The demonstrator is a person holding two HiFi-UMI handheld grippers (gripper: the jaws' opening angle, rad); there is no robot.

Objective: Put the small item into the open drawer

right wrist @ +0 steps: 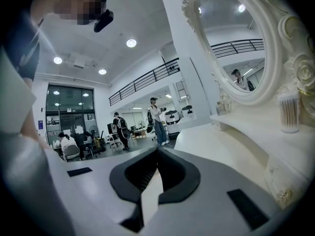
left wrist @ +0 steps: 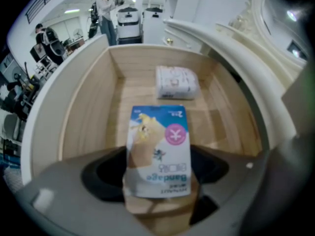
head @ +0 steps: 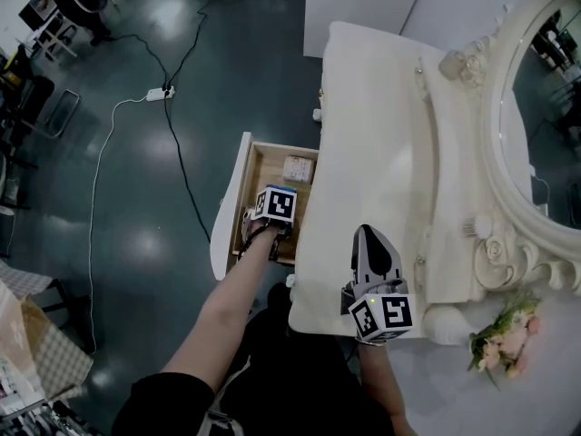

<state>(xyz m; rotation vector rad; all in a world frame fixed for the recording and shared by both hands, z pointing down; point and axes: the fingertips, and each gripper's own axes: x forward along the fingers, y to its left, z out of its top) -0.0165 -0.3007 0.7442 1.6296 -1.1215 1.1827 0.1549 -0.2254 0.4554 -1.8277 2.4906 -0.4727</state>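
The open drawer (head: 232, 198) juts from the left side of the white dressing table (head: 381, 143); its inside is pale wood (left wrist: 88, 112). My left gripper (head: 274, 205) reaches down into it and is shut on a small blue-and-white bandage box (left wrist: 158, 151), held upright just above the drawer floor. At the drawer's back lies a white packet (head: 295, 168), seen closer in the left gripper view (left wrist: 176, 82). My right gripper (head: 368, 239) rests over the table's front edge, jaws shut with nothing in them (right wrist: 157, 151).
An ornate white mirror (head: 531, 125) stands along the table's right side, with a bunch of flowers (head: 508, 330) near its base. A jar of cotton swabs (right wrist: 289, 113) sits by the mirror. Cables and a power strip (head: 159, 92) lie on the dark floor. People stand far off.
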